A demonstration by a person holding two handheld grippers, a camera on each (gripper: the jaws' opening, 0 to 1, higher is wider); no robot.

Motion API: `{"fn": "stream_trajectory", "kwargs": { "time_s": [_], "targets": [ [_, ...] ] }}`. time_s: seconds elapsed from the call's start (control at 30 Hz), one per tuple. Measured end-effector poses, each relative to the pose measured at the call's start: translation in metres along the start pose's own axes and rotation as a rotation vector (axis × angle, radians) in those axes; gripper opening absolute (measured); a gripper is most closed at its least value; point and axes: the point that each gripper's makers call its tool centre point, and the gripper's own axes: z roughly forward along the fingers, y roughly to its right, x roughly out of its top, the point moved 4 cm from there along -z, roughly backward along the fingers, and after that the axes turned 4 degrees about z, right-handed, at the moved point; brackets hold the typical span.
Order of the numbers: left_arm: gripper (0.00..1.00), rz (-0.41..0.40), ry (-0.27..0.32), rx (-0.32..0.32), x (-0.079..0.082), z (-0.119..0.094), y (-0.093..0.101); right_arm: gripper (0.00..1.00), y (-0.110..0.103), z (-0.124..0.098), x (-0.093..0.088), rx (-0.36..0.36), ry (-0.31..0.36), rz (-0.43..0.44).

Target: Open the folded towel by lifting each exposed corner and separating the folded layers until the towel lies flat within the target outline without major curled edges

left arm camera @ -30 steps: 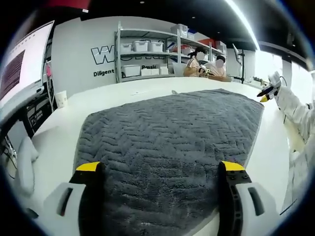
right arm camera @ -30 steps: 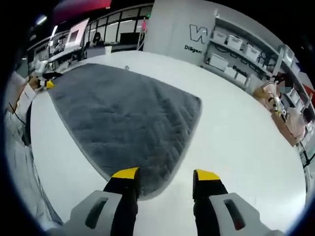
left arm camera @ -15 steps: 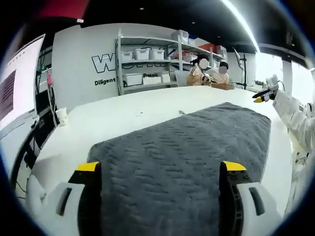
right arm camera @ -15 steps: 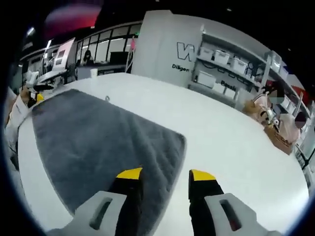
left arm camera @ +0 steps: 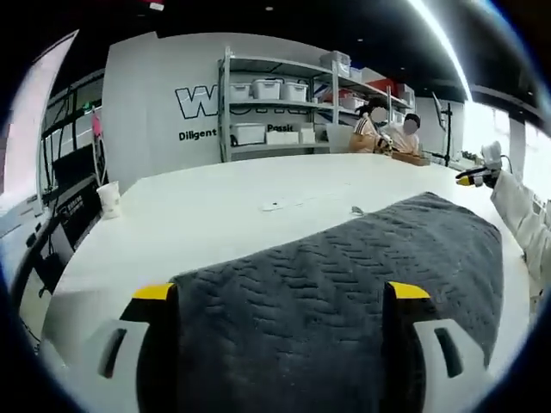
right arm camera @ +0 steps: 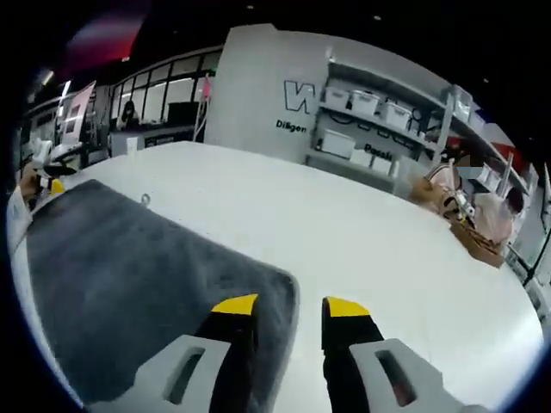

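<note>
Grey towel [left arm camera: 344, 284] near edge hidden behind left tool [left arm camera: 280, 297]; wall lettering [right arm camera: 297, 99] cut off

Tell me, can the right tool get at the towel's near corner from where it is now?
Probably yes. The right tool sits right at the grey towel's corner, jaws slightly apart astride its edge, with only bare white table beside it and nothing blocking.
</note>
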Motion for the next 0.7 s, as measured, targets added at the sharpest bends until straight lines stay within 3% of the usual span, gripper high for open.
{"fn": "stream_trajectory", "kwargs": {
  "time_s": [0.37, 0.57, 0.7],
  "targets": [
    [0.96, -0.012, -0.061, -0.002, -0.024, 0.027, 0.001, 0.15, -0.003, 0.059, -0.011, -0.020, -0.053, 0.028],
    [0.96, 0.010, -0.110, 0.004, -0.037, 0.033, -0.001, 0.10, 0.002, 0.074, -0.021, -0.026, -0.091, 0.011],
    [0.96, 0.003, -0.101, 0.005, -0.035, 0.033, -0.002, 0.05, 0.000, 0.078, -0.029, 0.005, -0.108, -0.004]
  ]
}}
